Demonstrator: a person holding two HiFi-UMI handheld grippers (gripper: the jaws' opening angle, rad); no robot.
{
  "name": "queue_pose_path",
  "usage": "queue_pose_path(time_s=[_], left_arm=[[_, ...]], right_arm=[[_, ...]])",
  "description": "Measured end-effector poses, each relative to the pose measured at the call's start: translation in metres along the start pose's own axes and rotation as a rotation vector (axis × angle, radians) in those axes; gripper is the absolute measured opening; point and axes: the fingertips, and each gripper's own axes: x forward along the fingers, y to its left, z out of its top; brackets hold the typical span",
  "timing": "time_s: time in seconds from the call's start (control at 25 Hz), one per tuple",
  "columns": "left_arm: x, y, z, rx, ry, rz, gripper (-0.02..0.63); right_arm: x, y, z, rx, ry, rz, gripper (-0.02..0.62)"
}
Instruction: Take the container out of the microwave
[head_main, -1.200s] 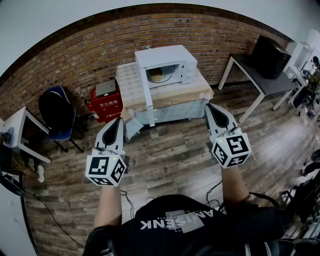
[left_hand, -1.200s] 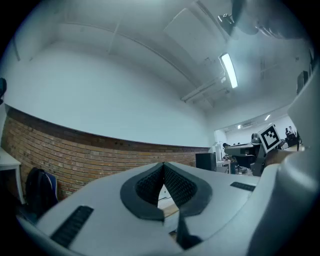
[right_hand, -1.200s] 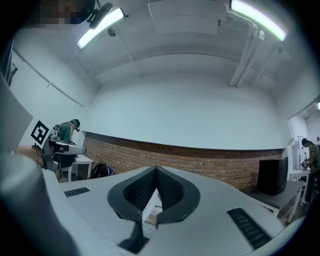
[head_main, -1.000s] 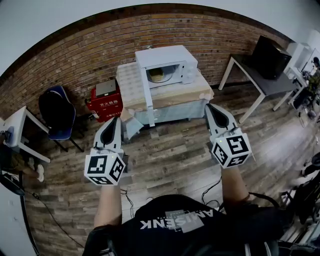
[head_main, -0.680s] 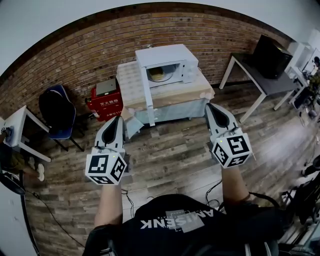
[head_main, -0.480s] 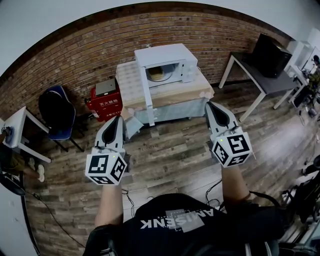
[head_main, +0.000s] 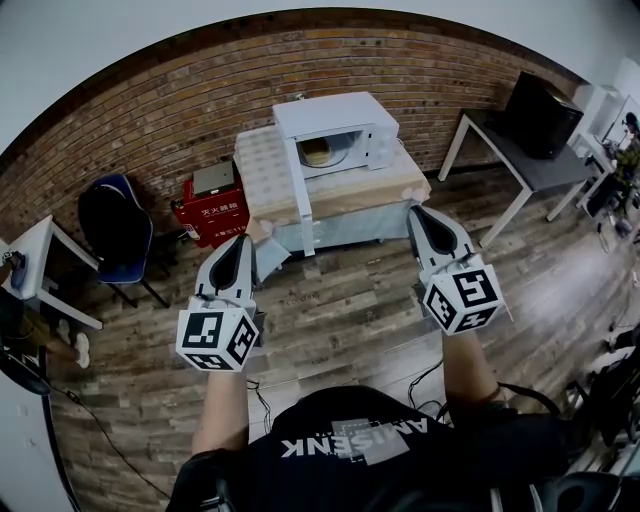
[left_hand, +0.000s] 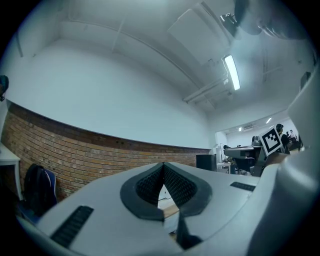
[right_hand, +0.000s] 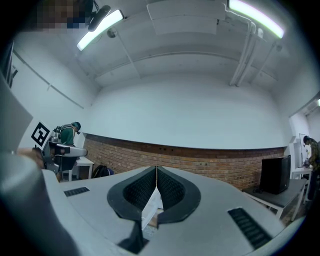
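The left tongs (head_main: 243, 241) are closed, pads meeting at the tips with nothing between them. The right tongs (head_main: 414, 210) are pressed together and empty as well. Both point toward twelve o'clock, roughly level and side by side, with a wide gap of plank floor (head_main: 340, 300) between them. This looks like a carrying posture for the walk-up, not a reach. Nothing is within range yet, so there is no reason for the jaws to be spread.

Beyond the tips, at twelve o'clock, a white microwave (head_main: 345, 112) sits on a cloth-covered worktop (head_main: 375, 188), well apart from both tongs. Its door (head_main: 298, 200) is swung fully out from the hinge at the oven's nine o'clock side and is seen edge-on, pointing toward six o'clock. That leaves the cavity unobstructed, so the opening step seems finished. The container (head_main: 318, 152), pale and low, sits inside the cavity on its floor, not yet touched.

The open door stands nearer the left tongs' line, so the right tongs probably have the cleaner path in. The jaws would need to part before reaching the container's rim.

At the worktop's nine o'clock a red box (head_main: 213, 208) stands against the brick wall, with a blue chair (head_main: 115, 222) further out.
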Motion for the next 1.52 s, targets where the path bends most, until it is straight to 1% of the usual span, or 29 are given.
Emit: queue_pose_path(time_s=[0.32,0.44,0.64,0.8,0.92,1.12,1.36,1.52], left_arm=[[-0.008,0.036,-0.006,-0.034,-0.009,0.016,0.013],[-0.013,0.047,-0.008,-0.046,-0.022,-0.002,0.012],[-0.019,0.060,-0.020,-0.058,-0.014,-0.035,0.013],[-0.016,0.063,-0.026,-0.055,-0.007,-0.046,0.012],[-0.007,0.068,-0.027,-0.043,-0.012,-0.039,0.013],[0.022,0.079,-0.036,-0.044,-0.004,0.010,0.013],[0.077,0.074,-0.040,0.003,0.005,0.035,0.013],[0.116,0.069,-0.046,-0.016,0.012,0.042,0.014]], right_arm=[[0.014,0.021,0.000,-0.016,0.007,-0.033,0.043],[0.018,0.031,0.001,-0.024,0.005,-0.050,0.042],[0.025,0.055,-0.010,-0.043,0.031,-0.031,0.043],[0.035,0.058,-0.015,-0.053,0.039,-0.019,0.043],[0.051,0.050,-0.017,-0.049,0.027,-0.011,0.043],[0.086,0.031,-0.029,-0.044,0.027,0.034,0.043],[0.129,-0.018,-0.034,-0.043,0.004,0.043,0.043],[0.156,-0.049,-0.036,-0.043,-0.005,0.075,0.043]])
